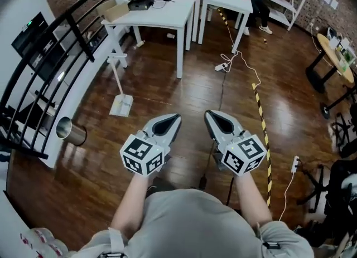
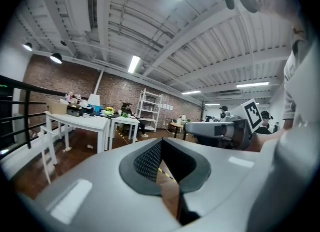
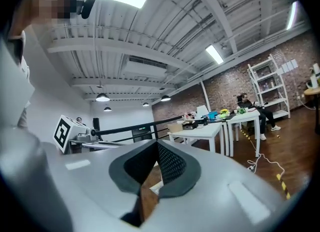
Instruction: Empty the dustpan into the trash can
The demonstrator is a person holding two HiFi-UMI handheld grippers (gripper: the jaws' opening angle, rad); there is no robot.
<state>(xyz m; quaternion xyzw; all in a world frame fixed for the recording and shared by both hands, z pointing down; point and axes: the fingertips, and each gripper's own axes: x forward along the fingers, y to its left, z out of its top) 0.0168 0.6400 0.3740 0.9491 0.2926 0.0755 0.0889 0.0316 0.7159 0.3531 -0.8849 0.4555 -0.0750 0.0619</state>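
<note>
Head view: the left claw (image 1: 177, 118) and right claw (image 1: 208, 114) are held level, side by side over the wooden floor (image 1: 189, 89), each pressed together on nothing. At the floor's left edge the trash can (image 1: 71, 131) sits under the railing (image 1: 67, 24). Beyond it the dustpan (image 1: 121, 105) rests on the floor, handle raised, short of the white desks (image 1: 159, 16).

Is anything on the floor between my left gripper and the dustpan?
No. In the head view, only bare wooden floor lies between the left gripper and the dustpan, which stands off to that gripper's left.
</note>
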